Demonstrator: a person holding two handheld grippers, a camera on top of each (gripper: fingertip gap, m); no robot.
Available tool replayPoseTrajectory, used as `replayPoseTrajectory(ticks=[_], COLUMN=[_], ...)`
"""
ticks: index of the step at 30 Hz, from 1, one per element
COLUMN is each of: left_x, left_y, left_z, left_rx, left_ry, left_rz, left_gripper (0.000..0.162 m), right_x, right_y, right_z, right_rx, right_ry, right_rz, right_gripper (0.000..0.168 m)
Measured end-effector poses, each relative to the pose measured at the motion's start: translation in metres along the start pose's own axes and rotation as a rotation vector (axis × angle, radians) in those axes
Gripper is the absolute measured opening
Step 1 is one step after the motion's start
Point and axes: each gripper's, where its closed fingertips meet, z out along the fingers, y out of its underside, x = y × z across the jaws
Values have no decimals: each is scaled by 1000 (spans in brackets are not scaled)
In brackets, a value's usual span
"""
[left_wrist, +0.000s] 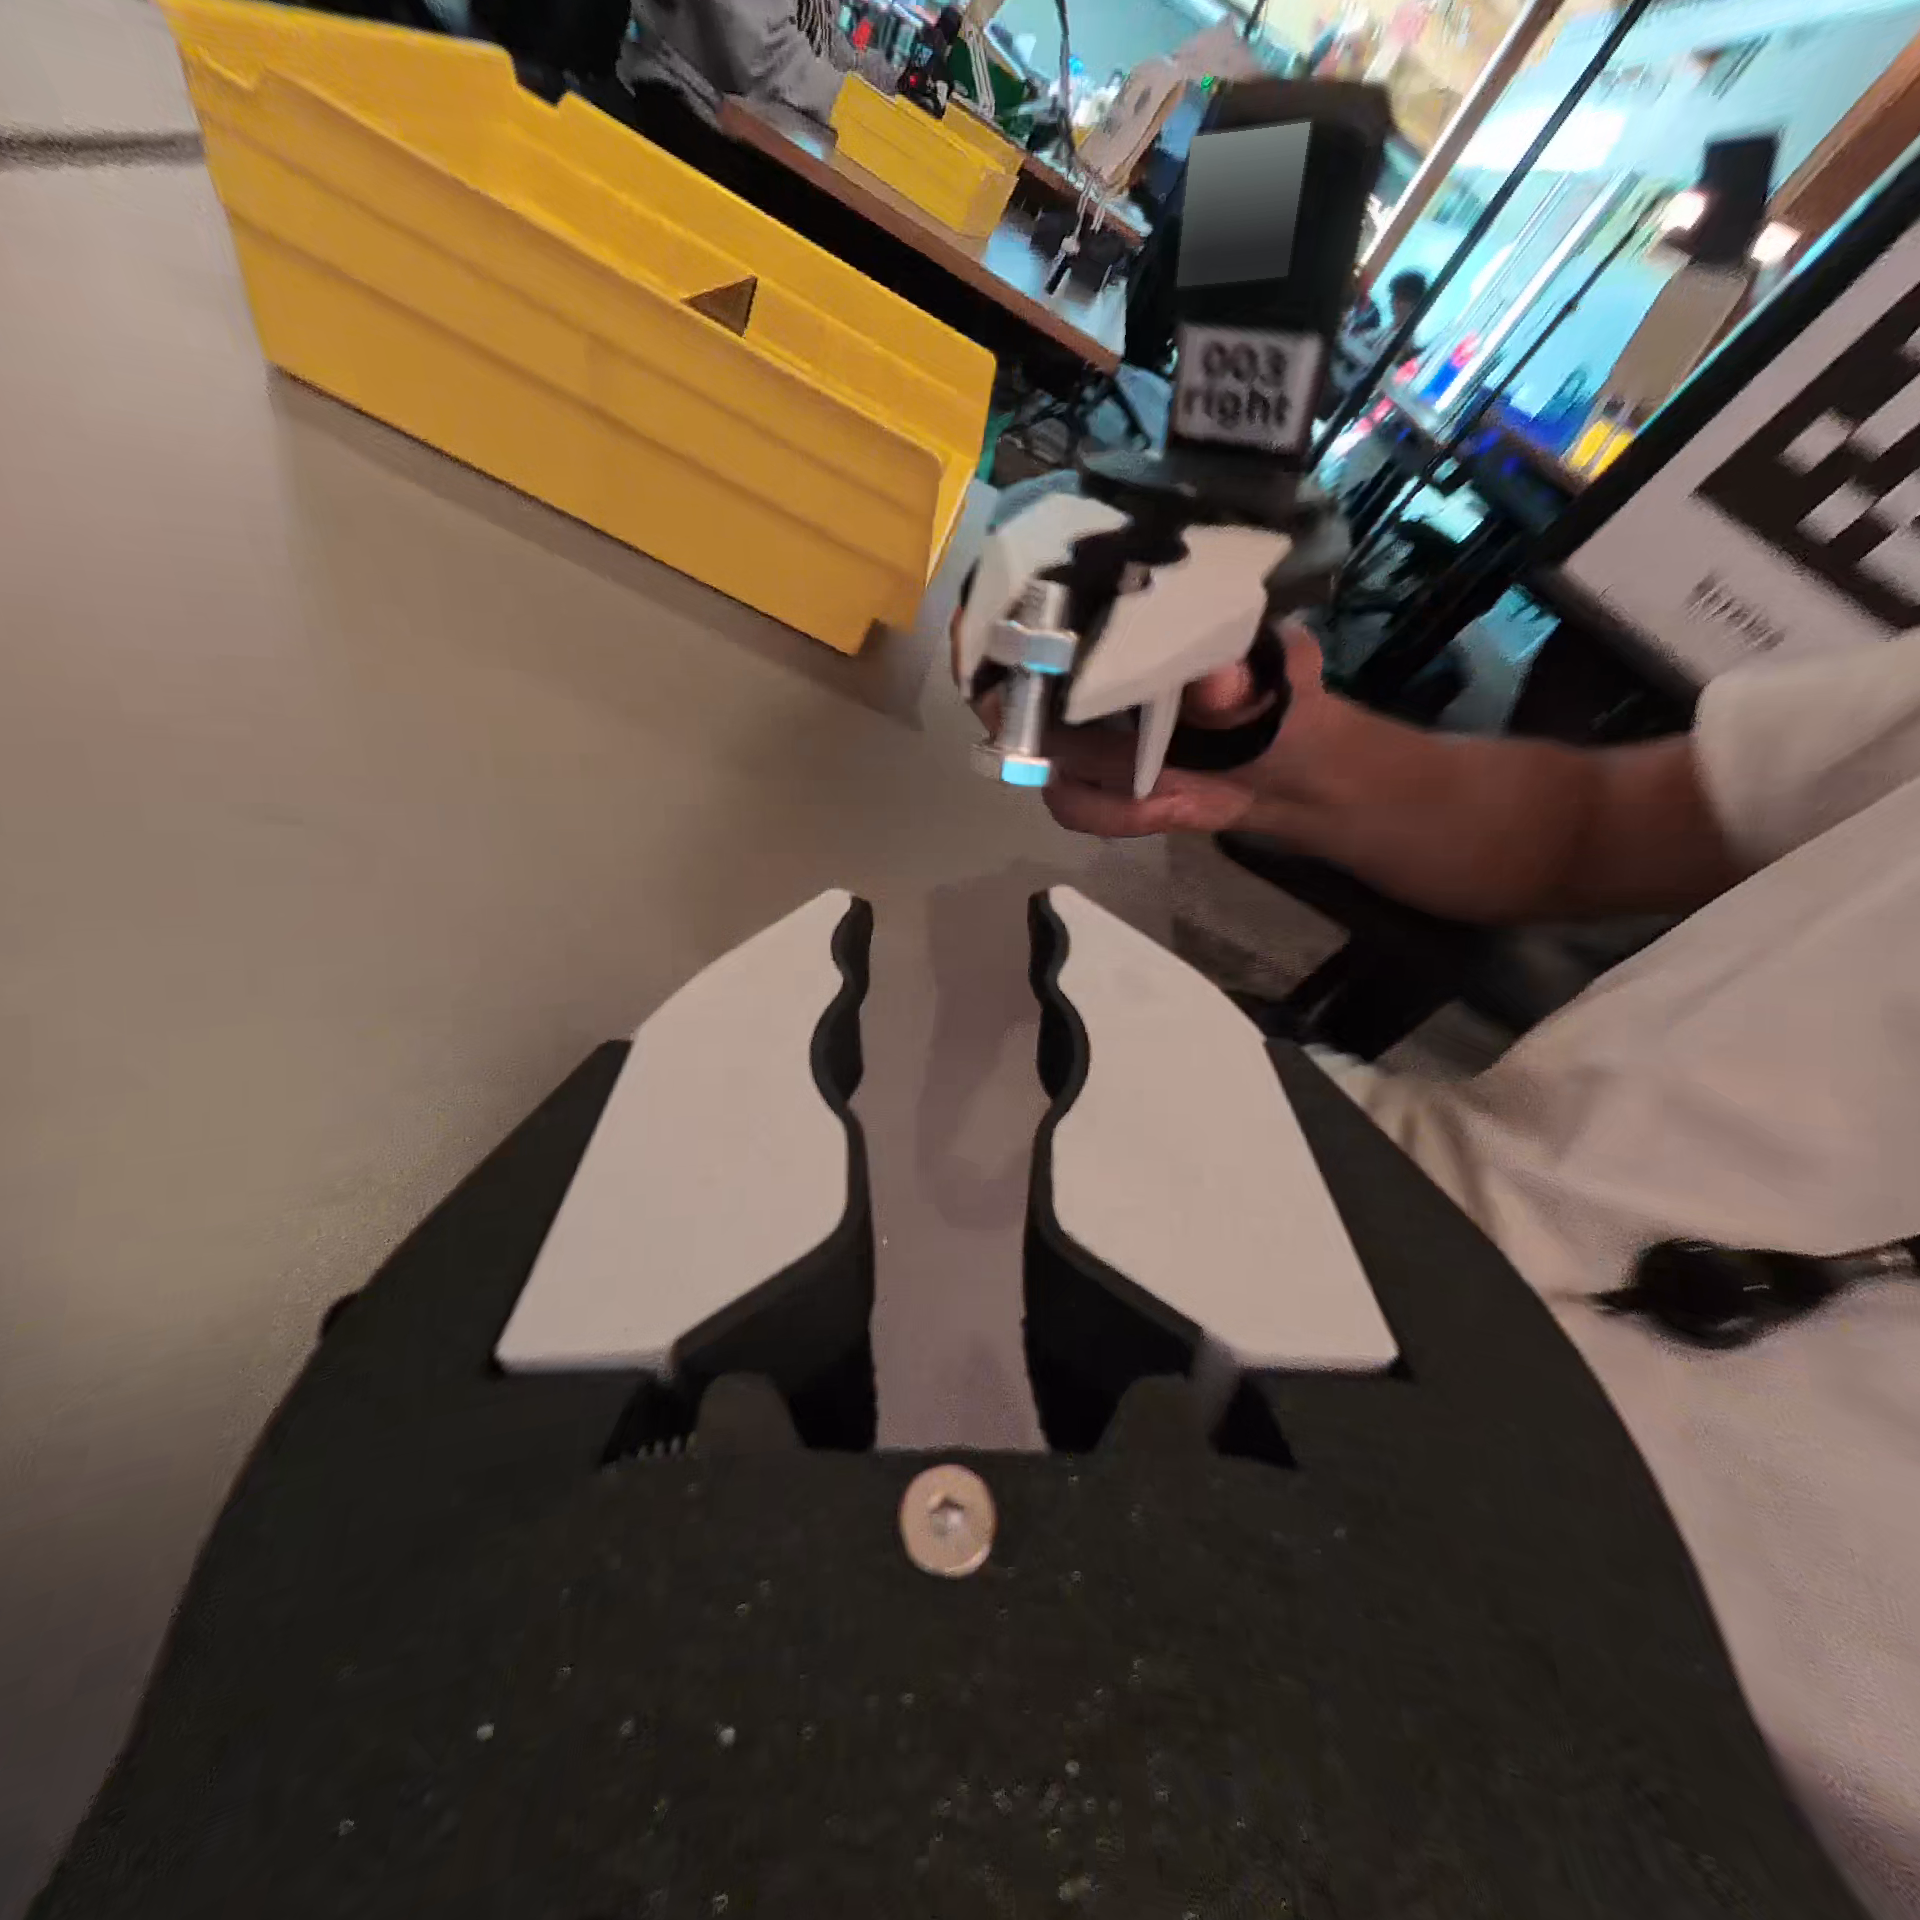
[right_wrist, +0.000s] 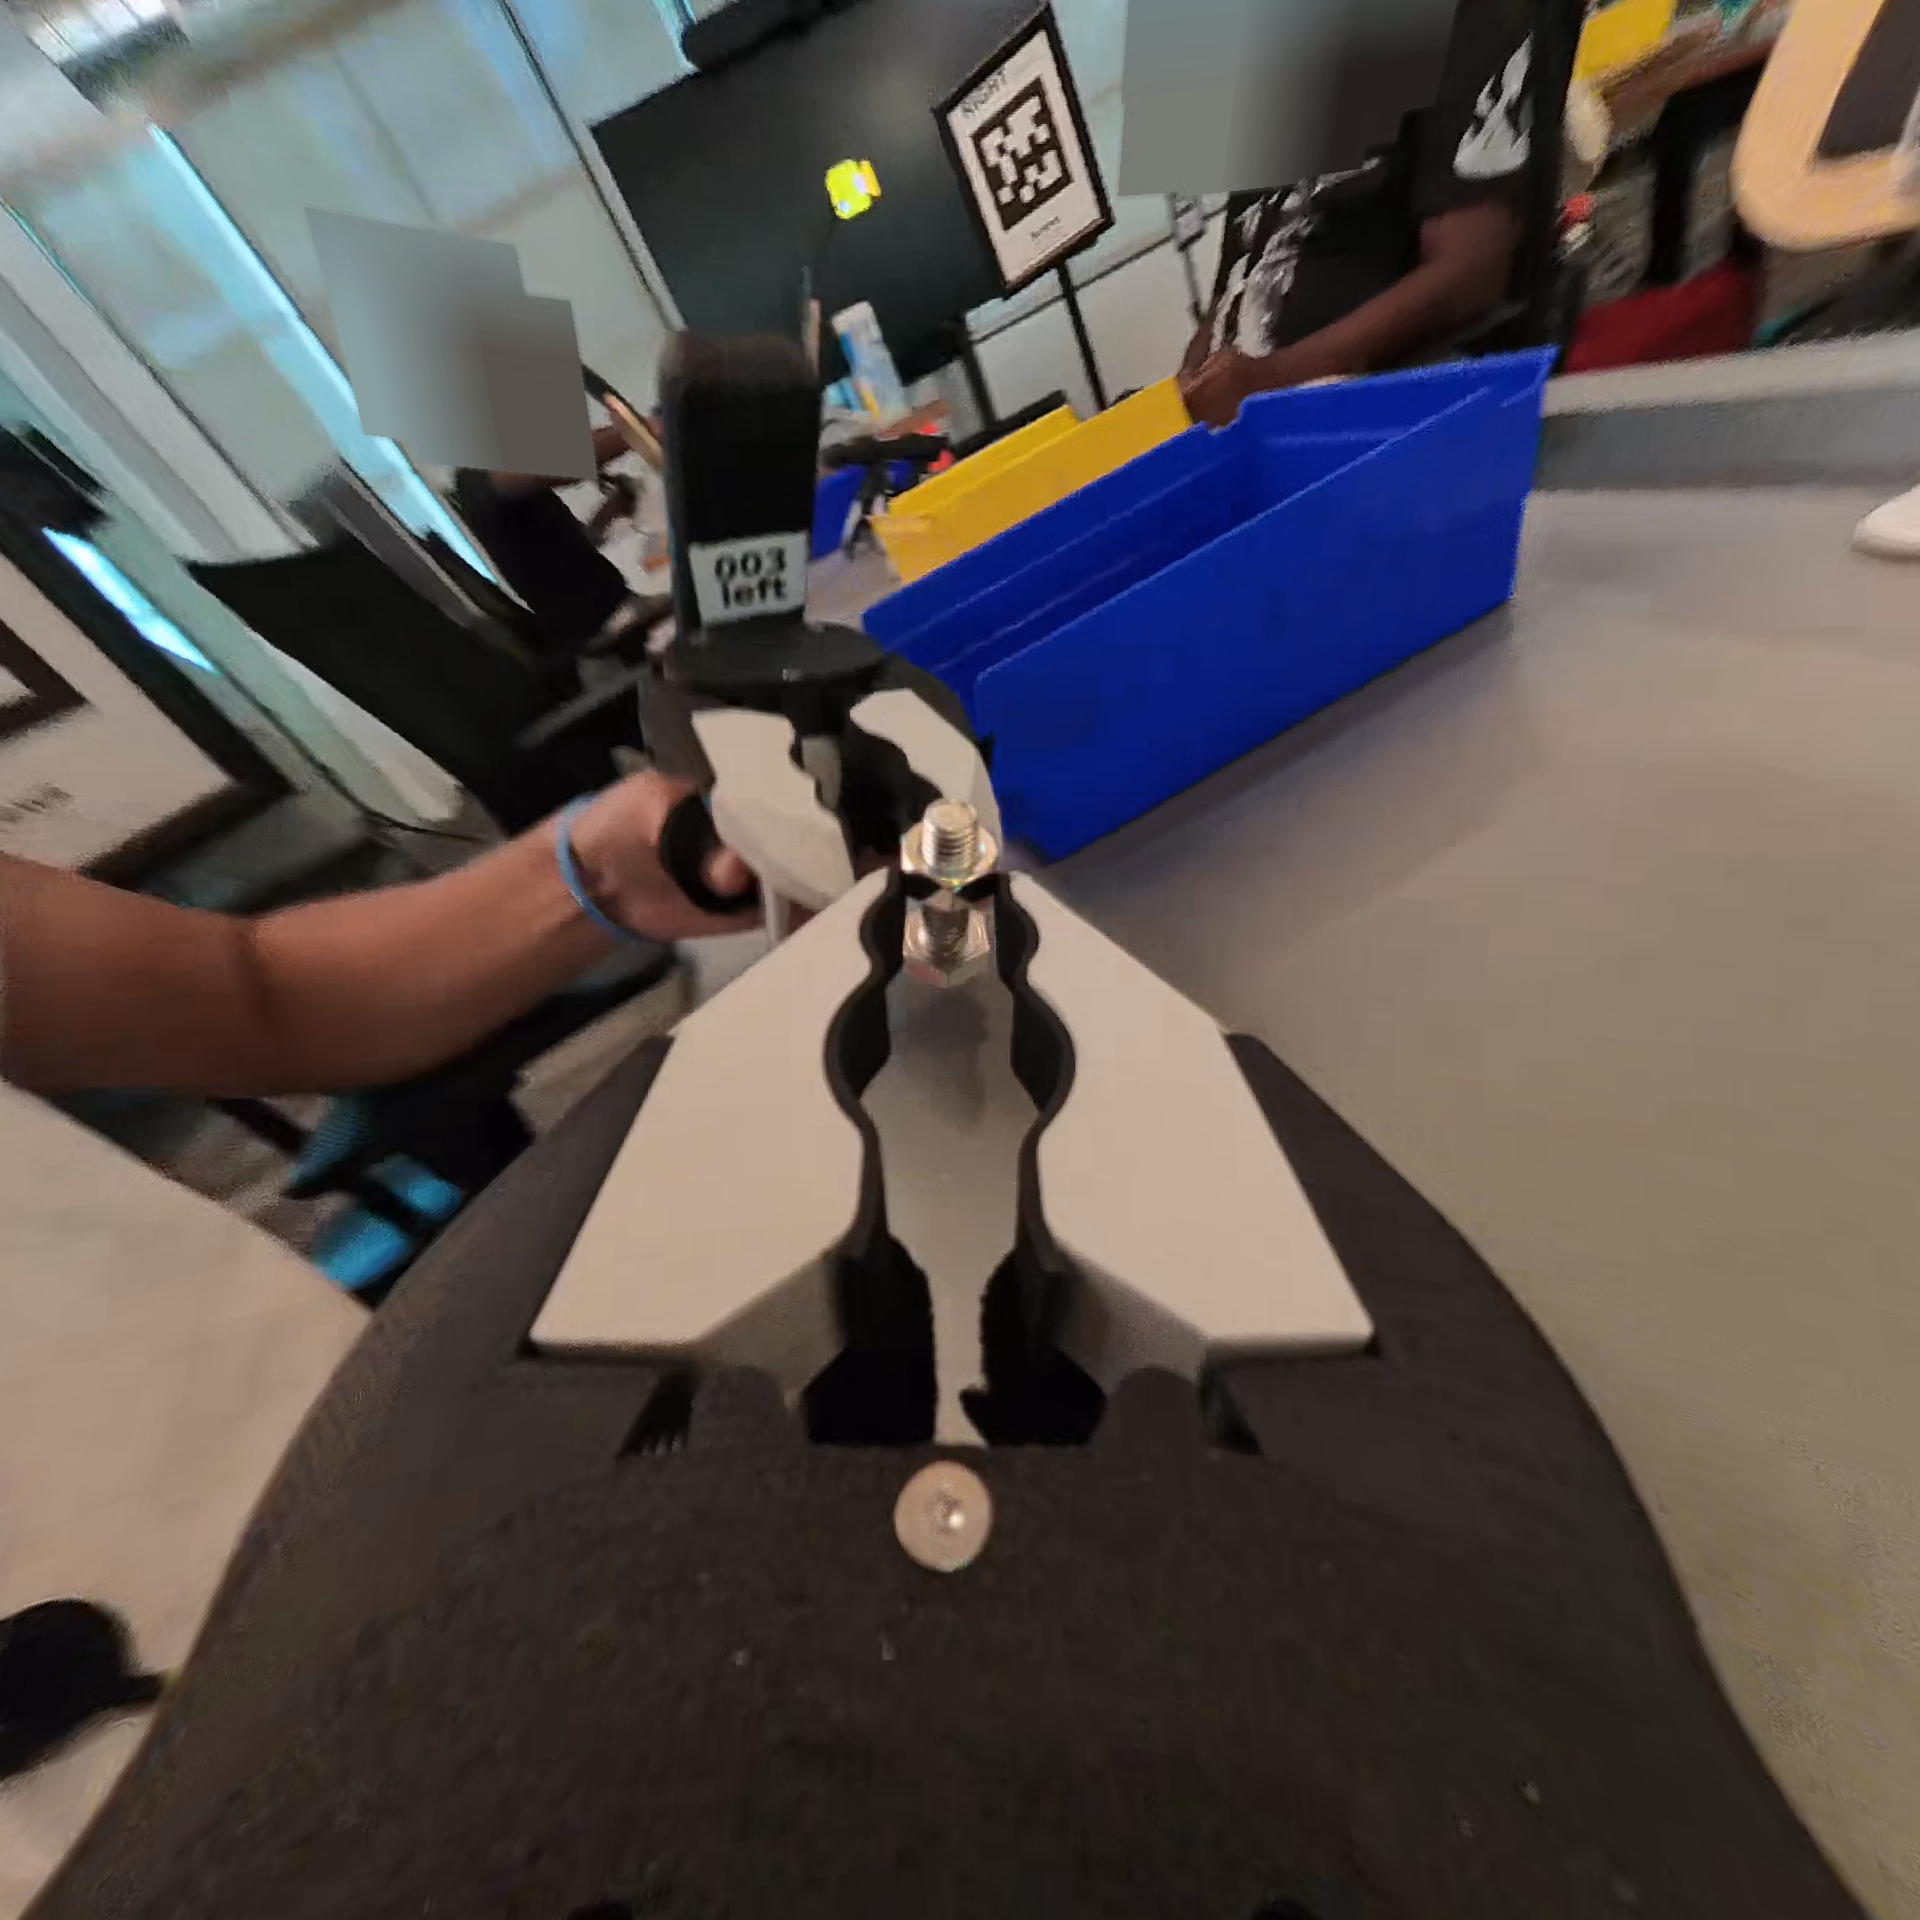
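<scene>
Right tool (right_wrist: 943, 904) clamped on a bolt with nuts, left tool (left_wrist: 951, 925) empty

I've got the bolt (right_wrist: 948, 883) upright at my right tips, one nut above the tips and one below, held off the grey surface (right_wrist: 1558, 935). My left fingers (left_wrist: 727, 1091) sit narrowly apart with nothing between, low over the surface. Blue bin (right_wrist: 1226, 623) is beyond the bolt, yellow bin (left_wrist: 582, 343) off to my left; the bolt is in neither

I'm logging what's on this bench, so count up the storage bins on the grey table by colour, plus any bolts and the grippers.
Yellow bins: 1, the yellow bin
Blue bins: 1, the blue bin
Bolts: 1, the bolt, clamped in the right gripper
Grippers: 2, the right one and the left gripper, open and empty
Total: 5
</scene>
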Motion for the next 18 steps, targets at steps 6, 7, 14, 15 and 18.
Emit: replayPoseTrajectory(ticks=[6,7,14,15,18], left_x=[17,15,8,6,3], left_y=[6,5,4,3,1], left_z=[26,26,24,24,25], left_rx=[30,41,19,19,20], left_ry=[-22,-27,-172,-202,-276], left_rz=[79,74,222,247,292], left_gripper=[46,44,36,36,35], right_x=[-12,-14,-7,-5,-1], right_y=[13,15,13,13,13], right_z=[11,13,15,16,17], right_rx=[-62,-70,-32,-19,11], right_ry=[-38,-30,74,96,162], right_rz=[-26,-41,-3,11,40], right_gripper=[16,16,16,16,16])
